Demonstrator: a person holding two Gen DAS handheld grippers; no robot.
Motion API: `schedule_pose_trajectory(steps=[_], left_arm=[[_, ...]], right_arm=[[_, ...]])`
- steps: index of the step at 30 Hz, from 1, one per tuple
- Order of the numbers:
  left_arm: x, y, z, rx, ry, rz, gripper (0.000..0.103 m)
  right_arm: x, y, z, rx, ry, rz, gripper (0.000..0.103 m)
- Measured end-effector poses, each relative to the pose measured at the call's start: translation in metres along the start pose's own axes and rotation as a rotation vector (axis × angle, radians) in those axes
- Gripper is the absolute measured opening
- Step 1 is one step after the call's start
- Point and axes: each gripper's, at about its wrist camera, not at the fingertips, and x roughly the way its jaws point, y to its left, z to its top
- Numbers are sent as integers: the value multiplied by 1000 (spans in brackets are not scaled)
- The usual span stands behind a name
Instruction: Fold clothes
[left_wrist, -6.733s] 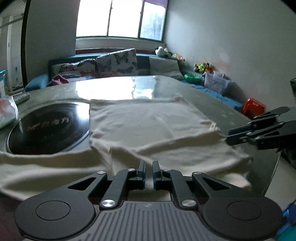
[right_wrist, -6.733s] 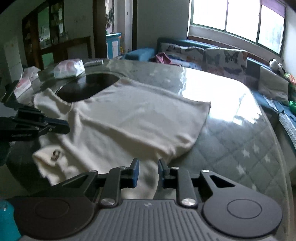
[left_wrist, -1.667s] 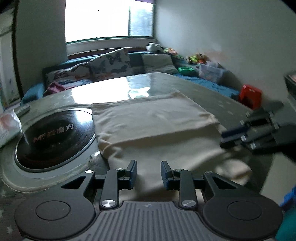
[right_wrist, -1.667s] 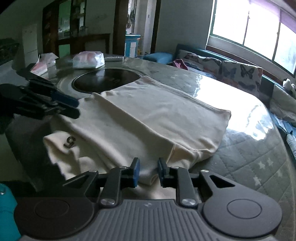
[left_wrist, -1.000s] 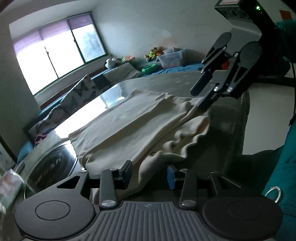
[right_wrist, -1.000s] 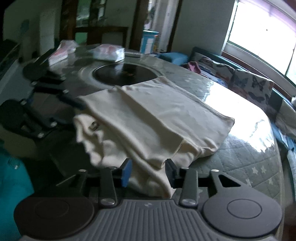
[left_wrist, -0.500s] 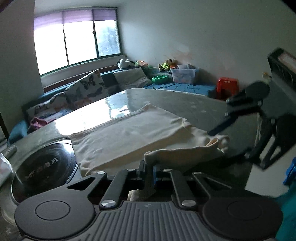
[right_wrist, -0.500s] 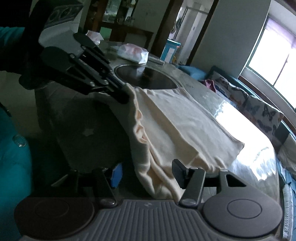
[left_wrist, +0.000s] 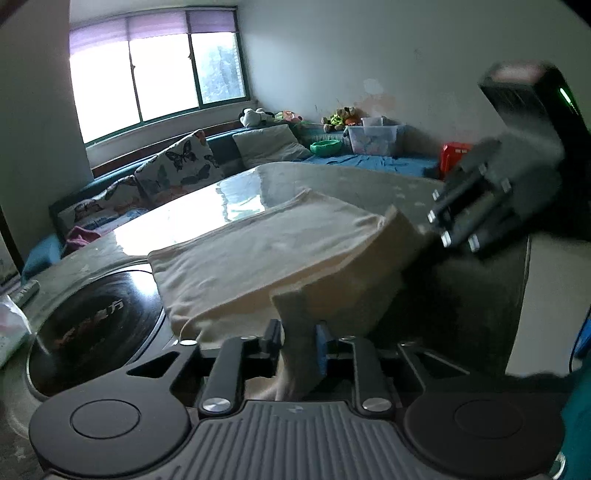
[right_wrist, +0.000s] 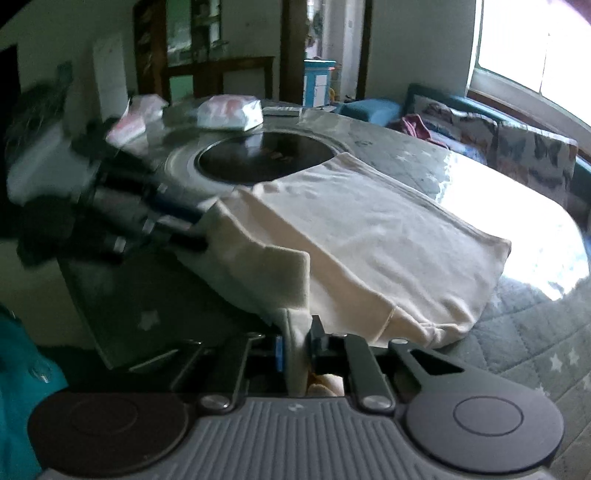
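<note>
Tissue packs (right_wrist: 229, 112): lying at the far left edge of the table, beyond the dark disc; a second crumpled pack (right_wrist: 135, 118) is sitting just beside the first.
Round dark disc (left_wrist: 92, 328): sitting sunk in the table's left part; the garment's far left corner is lying over its rim.
Left gripper (left_wrist: 297, 341): pointing in over the near table edge, its fingers (left_wrist: 272, 338) pinching a bunched fold of the cream cloth between them; seen from the right wrist camera it is blurred but is biting the near left corner of the fabric (right_wrist: 184, 229).
Cream garment (left_wrist: 273, 243): lying folded flat across the middle of the table, its far edge resting on the glossy top, its near edge being lifted off the table and hanging as a band between the two grippers.
Right gripper (right_wrist: 297, 341): gripping the garment's near right corner, both fingers (right_wrist: 317, 338) pressing on the cloth tucked between them; in the left wrist camera it is showing as a blurred dark body (left_wrist: 480, 218) at the cloth's right corner.
Table (right_wrist: 524, 325): carrying a grey quilted, star-printed cover under a reflective sheet, window light glaring on its far right part.
Butterfly cushions (left_wrist: 181, 166): leaning on the blue bench seat under the window, behind the table.
</note>
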Motion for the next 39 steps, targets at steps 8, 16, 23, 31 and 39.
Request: schedule_pose_trajectory(steps=[8,16,23,31,39], left_arm=[[-3,-2,-21,144,23,55,30],[-16,7,-15,100,-10,30,6],[-68,1,-2,0,-50,-27,6],[-103,-8,10,-69,-74,-73,6],[-58,20,39,-49,-107,-46,6]], right_arm=[[-3,-9,11,25,-13,5,10],[-17,-1,4,35,-63,-11,7],[-61,15,-2,24,-80,41,7],[-96,30,-11,26,-68,76,7],[-79,-13,19,95,-82,24,6]])
